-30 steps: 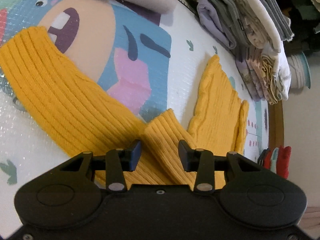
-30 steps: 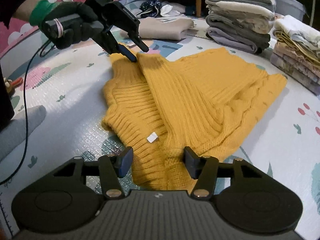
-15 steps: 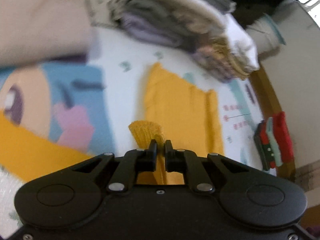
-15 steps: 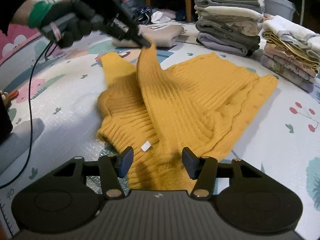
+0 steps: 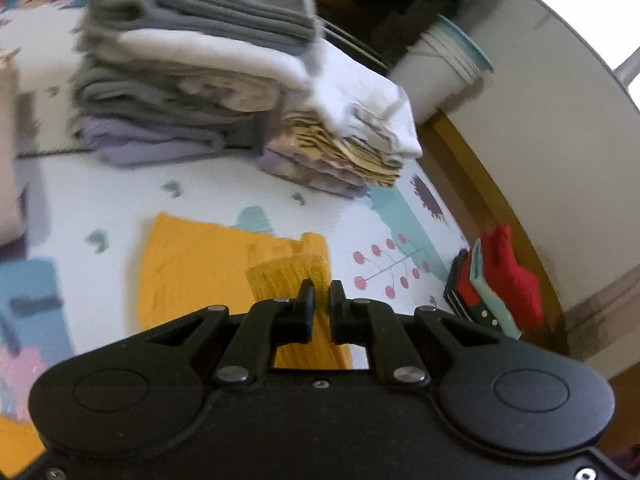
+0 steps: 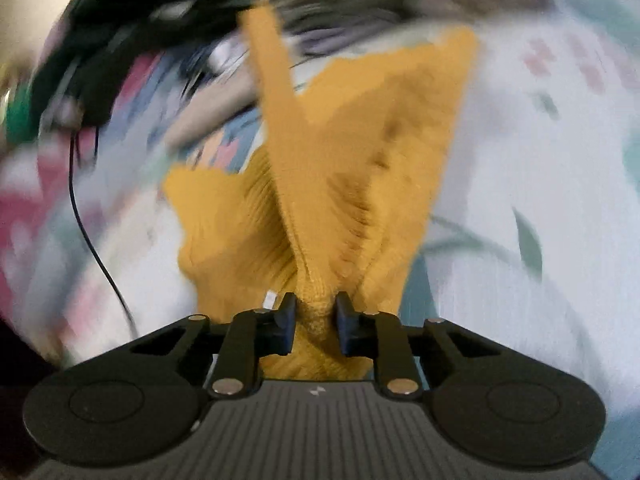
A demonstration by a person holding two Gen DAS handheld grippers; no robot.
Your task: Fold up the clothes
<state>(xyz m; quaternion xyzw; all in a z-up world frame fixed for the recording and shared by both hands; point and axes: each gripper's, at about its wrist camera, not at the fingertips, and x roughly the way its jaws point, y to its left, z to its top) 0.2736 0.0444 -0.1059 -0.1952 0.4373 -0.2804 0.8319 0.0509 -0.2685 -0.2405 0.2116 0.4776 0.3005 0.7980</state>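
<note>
- a pale play mat (image 5: 224, 184) with printed leaves and berries covers the floor; folded clothes stacks (image 5: 208, 92) sit at its far side.
- the left tool (image 5: 319, 294) is closed nearly tight on a ribbed cuff of the yellow sweater (image 5: 200, 264), raised above the part lying flat.
- the right tool (image 6: 316, 312) is clamped on a bunched knit edge of the same sweater (image 6: 360, 168).
- between them a taut ridge of cloth runs from the right tool up toward the left, so the long axis lies tool to tool; the view is blurred.
- the sweater is half lifted, half on the mat.
</note>
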